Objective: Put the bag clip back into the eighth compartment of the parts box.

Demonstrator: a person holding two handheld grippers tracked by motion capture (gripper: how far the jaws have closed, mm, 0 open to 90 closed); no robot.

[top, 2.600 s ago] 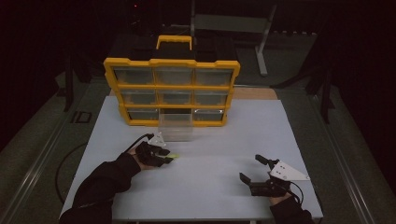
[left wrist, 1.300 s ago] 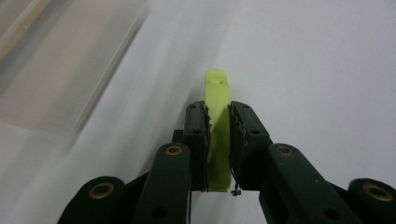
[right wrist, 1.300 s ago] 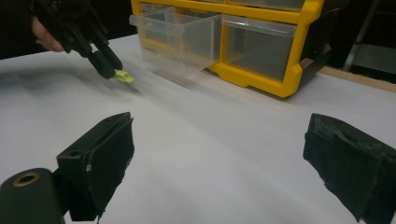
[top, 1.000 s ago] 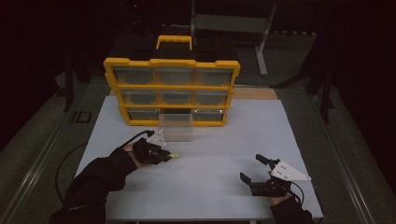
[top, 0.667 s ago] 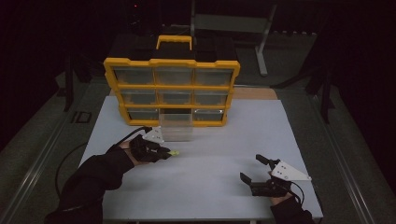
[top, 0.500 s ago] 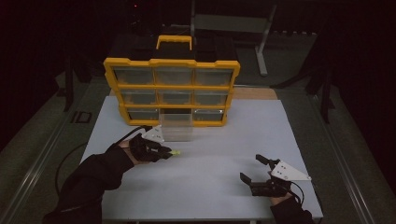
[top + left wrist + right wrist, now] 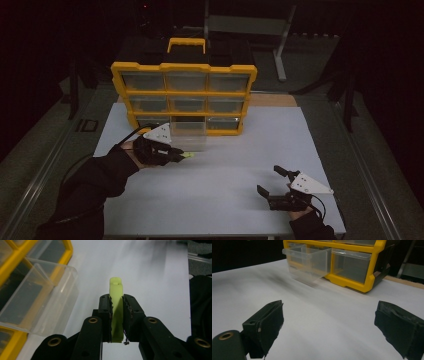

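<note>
High view. A yellow-framed organizer (image 7: 184,92) with clear drawers stands upright at the far edge of the white table (image 7: 220,165). Its bottom-middle clear drawer (image 7: 188,135) is pulled out toward the person. The left gripper (image 7: 176,154), held in a dark-sleeved hand, sits just in front of that drawer, a little to its left, with a small yellow-green piece (image 7: 188,155) showing at its tip, close to the drawer's front. The right gripper (image 7: 270,184) rests low near the table's front right corner, well apart from the organizer, jaws spread.

Left gripper view. The left gripper (image 7: 117,307) is clenched on the yellow-green piece (image 7: 116,290), a narrow block standing lengthwise between the two pads and projecting beyond them. The piece is above bare table (image 7: 150,277). The open clear drawer (image 7: 37,297) lies to the left of the piece, near but not touching it, with the organizer's yellow frame (image 7: 67,247) behind.

Right gripper view. The right gripper (image 7: 329,322) is released: its two black jaws stand wide apart with only white table (image 7: 324,315) between them. Farther off, the pulled-out clear drawer (image 7: 308,260) juts from the organizer (image 7: 359,282); it looks empty from this angle.
</note>
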